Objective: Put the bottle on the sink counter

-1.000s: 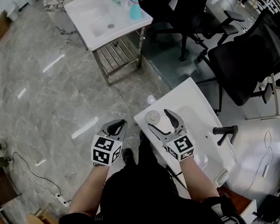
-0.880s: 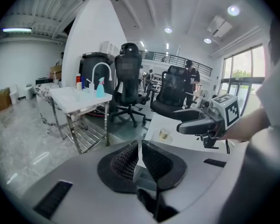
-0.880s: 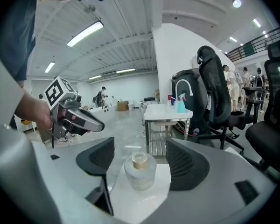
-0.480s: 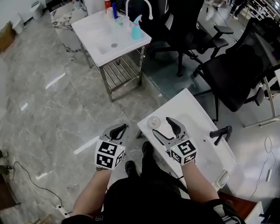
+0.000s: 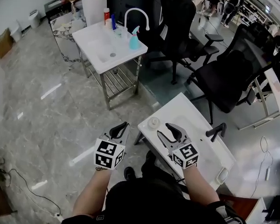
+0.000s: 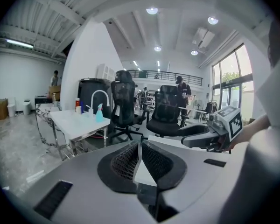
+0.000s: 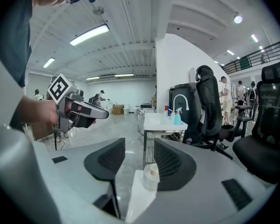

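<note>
A small clear bottle (image 5: 153, 122) with a white cap stands near the corner of the white table (image 5: 189, 110). My right gripper (image 5: 164, 129) hovers just right of it, open. Its jaws have just been closing, and nothing is between them. In the right gripper view the bottle (image 7: 150, 174) shows low, beyond the right gripper (image 7: 139, 143). My left gripper (image 5: 122, 125) hangs over the floor left of the table, shut and empty; its pads meet in the left gripper view (image 6: 140, 146). The white sink counter (image 5: 100, 45) stands across the floor.
On the sink counter are a teal spray bottle (image 5: 134, 41), a white faucet (image 5: 136, 12) and red and blue bottles at the back. Black office chairs (image 5: 224, 78) crowd the right. A black handle (image 5: 214, 132) lies on the table. Marble floor (image 5: 60, 101) separates table and sink.
Both grippers have risen and the head view has tipped up, bringing the sink counter further into view. The right jaws have narrowed. The bottle still stands on the table.
</note>
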Demonstrator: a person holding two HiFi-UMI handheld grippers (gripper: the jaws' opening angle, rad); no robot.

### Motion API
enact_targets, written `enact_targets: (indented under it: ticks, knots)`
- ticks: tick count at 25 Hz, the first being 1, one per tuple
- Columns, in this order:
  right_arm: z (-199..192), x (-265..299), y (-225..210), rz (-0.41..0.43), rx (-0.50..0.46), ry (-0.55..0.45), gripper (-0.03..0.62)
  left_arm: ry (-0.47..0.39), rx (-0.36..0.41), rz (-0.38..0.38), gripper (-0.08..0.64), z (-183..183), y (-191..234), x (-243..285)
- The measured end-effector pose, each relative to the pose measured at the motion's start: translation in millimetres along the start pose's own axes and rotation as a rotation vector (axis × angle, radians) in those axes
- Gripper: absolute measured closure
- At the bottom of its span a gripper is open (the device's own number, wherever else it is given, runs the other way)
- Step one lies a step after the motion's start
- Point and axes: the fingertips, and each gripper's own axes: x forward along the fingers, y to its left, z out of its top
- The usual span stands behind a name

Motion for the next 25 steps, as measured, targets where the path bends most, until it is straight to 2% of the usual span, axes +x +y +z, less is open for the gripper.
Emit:
enact_targets:
  ticks: [3,9,13,16,20,25]
  knots:
    - [10,-11,3,-0.007,-0.005,-0.012,0.404,-0.021,-0.013,-0.019,0.531,5,-6,-7]
    - [23,-42,-11,-0.038,0.025,-0.049,0.45,-0.032,0.009,-0.048,0.531,13,-25,1]
    - [29,-75,-24,-0.053,0.057,-0.091,0.499,-0.019,0.083,-0.034,0.531,21,-43,13]
    - [31,-112,-36,-0.068,0.08,-0.121,0.532,-0.025,0.13,-0.053,0.531,36,-73,25]
    - [31,-169,-56,-0.142,0.026,-0.104,0.552,-0.059,0.131,-0.117,0.531,66,-125,41]
    - [46,-234,-71,-0.159,0.007,-0.201,0.572,-0.102,0.206,-0.157,0.531,100,-191,51]
